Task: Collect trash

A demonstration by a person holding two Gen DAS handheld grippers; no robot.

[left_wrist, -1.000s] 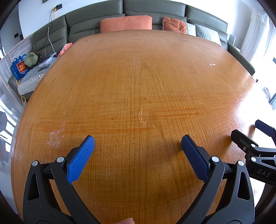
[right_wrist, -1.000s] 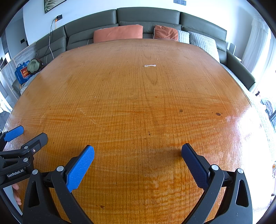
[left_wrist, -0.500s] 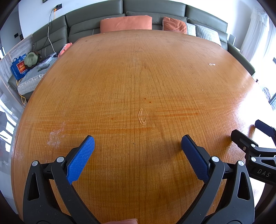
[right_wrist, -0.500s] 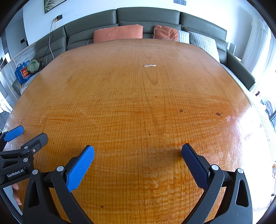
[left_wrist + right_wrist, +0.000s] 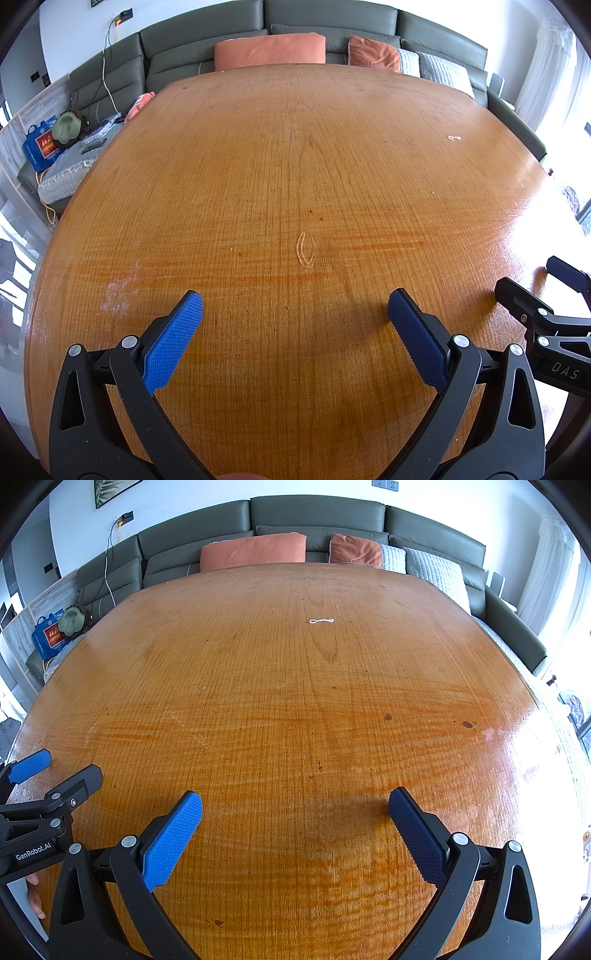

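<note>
Your left gripper (image 5: pixel 294 308): bottom of frame, jaws spread wide, holding nothing. Your right gripper (image 5: pixel 295 808): same, wide apart, nothing held. Both hover low over wooden table (image 5: pixel 258 709). Clear elastic loop (image 5: pixel 306 249): centre of left view, just ahead of fingertips. White twisted scrap (image 5: pixel 321 621): upper centre of right view, far off. Judged: nothing collected yet, both pieces left. Versus earlier frames: no change, grippers unmoved.

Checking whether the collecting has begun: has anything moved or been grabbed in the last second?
Nothing visibly changed. The left gripper and right gripper stay open and empty over the wooden table, and the small white loop of trash lies untouched far ahead.
</note>
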